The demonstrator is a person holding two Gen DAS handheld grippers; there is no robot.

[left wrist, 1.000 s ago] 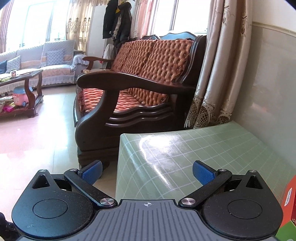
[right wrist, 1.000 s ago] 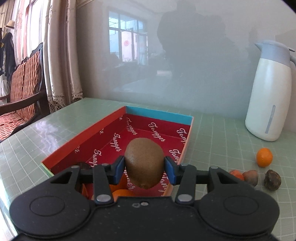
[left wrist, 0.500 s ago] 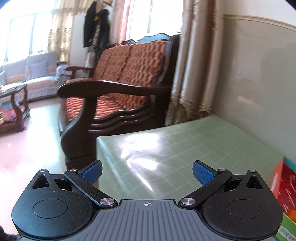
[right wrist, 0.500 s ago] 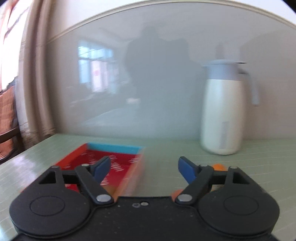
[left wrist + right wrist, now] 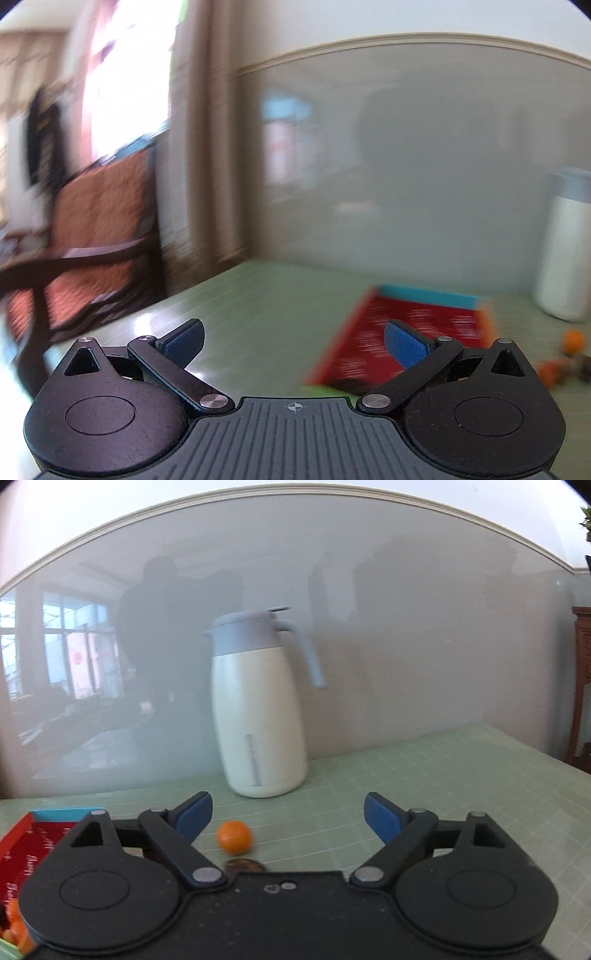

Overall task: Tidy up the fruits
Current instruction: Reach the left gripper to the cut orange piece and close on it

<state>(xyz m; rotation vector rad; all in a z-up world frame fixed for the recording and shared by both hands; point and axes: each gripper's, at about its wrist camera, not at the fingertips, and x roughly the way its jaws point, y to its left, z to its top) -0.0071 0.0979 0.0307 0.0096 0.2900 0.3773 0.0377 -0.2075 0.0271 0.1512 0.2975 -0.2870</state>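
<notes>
Right gripper (image 5: pixel 288 814): jaws spread wide, nothing between the blue pads (image 5: pixel 194 814). It points across the green gridded table (image 5: pixel 461 782) toward the white thermos jug (image 5: pixel 260 716), which stands ahead against the wall.

Loose fruit near it: one small orange, mandarin-like (image 5: pixel 234 836), sits on the table just ahead, a little left of the gap's centre and close to the left pad. A brown fruit (image 5: pixel 244 866) lies nearer still, mostly hidden behind the gripper body; type not clear.

Red box (image 5: pixel 22 845), blue far wall, is off to the right gripper's left. Orange fruit (image 5: pixel 14 923) shows in its near corner, so some sorting looks done. Rest of its contents hidden.

Left gripper (image 5: pixel 293 341): jaws also apart, holding nothing. View heavily motion-blurred. The same box lies ahead and to its right; further right, blurred orange and dark blobs (image 5: pixel 565 358) on the table, likely the unsorted fruit; count not readable. Armchair (image 5: pixel 92 229) off to its left, beyond the table edge.

Judgement: task partway. At least two pieces remain outside the box, probably a few more. Orange is the nearest easy pick for the right gripper.
</notes>
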